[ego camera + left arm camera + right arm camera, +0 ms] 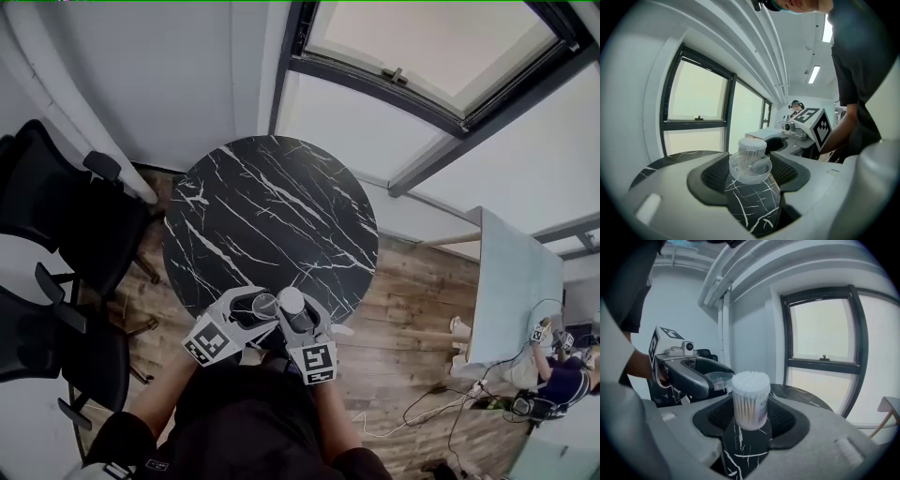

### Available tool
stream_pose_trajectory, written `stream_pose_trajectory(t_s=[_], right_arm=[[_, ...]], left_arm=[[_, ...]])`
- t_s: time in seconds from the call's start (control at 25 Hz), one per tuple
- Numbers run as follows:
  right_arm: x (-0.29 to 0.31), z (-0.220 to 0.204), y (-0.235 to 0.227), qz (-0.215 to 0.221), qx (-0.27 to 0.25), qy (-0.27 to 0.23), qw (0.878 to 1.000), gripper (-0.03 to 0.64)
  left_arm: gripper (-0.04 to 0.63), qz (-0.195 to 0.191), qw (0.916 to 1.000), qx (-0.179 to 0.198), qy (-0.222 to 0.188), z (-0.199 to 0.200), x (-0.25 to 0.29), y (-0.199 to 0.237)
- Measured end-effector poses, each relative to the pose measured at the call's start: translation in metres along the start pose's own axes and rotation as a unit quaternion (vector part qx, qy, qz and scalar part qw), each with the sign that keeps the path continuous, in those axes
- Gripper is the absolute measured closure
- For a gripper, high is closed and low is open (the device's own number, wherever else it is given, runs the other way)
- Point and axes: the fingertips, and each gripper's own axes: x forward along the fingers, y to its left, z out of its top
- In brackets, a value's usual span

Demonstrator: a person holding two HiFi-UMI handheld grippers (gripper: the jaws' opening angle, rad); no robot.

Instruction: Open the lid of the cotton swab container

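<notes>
Round black marble table [272,216], seen steeply from above; both grippers sit at its near edge, side by side, jaw tips close together. Left gripper [255,309]: jaws spread wide and pinching the clear lid [750,168], one pad on each side of its rim; the lid is off the container and tipped so its hollow faces the camera. Right gripper [298,317]: jaws also spread wide, clamped on the container [751,401], which stands upright between the ribbed pads, its top open. Swabs [751,379] are packed tight, white tips crowded above the rim, stems showing through the clear wall; part of a label shows on the side. Lid and container are apart: the lid hangs just beside the container, on its left, at about the height of the swab tips. Cannot tell whether the container's base touches the table or is held just over it. Black chairs [56,216] stand to the left of the table, on a wood floor [412,328]. A large window [825,343] lies beyond the far edge.
</notes>
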Motion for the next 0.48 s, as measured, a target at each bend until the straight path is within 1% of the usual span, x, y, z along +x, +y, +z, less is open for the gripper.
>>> stream_pose_trajectory(t_s=[0.24, 0.48], right_arm=[[-0.0005, -0.0035, 0.002, 0.007, 0.007, 0.005, 1.0, 0.392], [-0.0008, -0.0001, 0.0039, 0.009, 0.011, -0.001, 1.0, 0.385]], left_arm=[[0.318, 0.001, 0.9998, 0.016, 0.008, -0.0006, -0.0016, -0.0021], [0.319, 0.002, 1.0, 0.005, -0.005, 0.0034, -0.0059, -0.001]])
